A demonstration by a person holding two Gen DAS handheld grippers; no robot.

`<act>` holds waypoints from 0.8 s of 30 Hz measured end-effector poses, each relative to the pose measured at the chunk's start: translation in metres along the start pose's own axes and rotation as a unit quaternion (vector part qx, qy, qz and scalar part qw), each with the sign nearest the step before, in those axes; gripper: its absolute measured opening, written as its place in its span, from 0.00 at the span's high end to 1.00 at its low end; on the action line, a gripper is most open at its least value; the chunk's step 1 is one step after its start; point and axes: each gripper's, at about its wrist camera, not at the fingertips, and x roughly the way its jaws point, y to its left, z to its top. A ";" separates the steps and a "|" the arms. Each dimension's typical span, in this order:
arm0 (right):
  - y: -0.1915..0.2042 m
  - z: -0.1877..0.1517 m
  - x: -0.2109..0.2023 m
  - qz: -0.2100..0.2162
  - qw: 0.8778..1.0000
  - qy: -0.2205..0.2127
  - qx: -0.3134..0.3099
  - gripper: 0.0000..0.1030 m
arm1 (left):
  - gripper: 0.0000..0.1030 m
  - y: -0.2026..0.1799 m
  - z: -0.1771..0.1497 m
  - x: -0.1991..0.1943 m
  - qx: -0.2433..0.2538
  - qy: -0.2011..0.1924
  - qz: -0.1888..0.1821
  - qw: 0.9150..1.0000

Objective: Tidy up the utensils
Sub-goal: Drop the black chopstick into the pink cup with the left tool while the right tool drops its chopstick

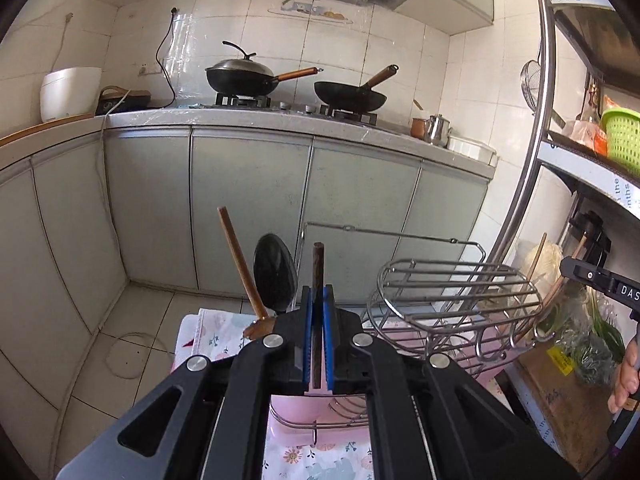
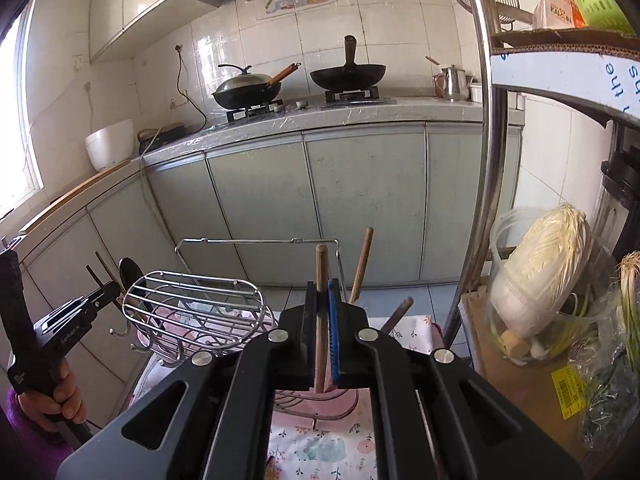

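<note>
My left jaws (image 1: 318, 312) were clamped on a dark utensil handle (image 1: 318, 268), right jaws (image 2: 323, 312) on a light wooden handle (image 2: 321, 276), both held above the wire rack (image 1: 452, 292). Judged approx. midway: other handles (image 2: 362, 264) stood nearby, nothing racked yet.

From my left wrist camera the dark stick (image 1: 318, 280) drops behind my left gripper (image 1: 318, 300), so I can't see its lower end. The light stick (image 2: 321, 300) likewise vanishes below my right gripper (image 2: 323, 304). The wire rack (image 1: 456, 296) hides the wooden handles behind it.
</note>
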 end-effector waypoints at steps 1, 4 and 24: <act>0.000 -0.001 0.002 0.000 1.000 0.003 0.000 0.94 | 0.96 -0.001 -0.003 0.003 0.000 0.005 0.001 1.000; 0.000 -0.003 0.006 0.000 1.000 0.007 0.000 0.94 | 0.96 -0.002 -0.009 0.011 0.001 0.018 0.003 1.000; 0.002 0.000 -0.011 -0.003 1.000 0.004 -0.014 0.59 | 0.60 0.012 -0.015 -0.010 -0.049 0.019 0.001 0.999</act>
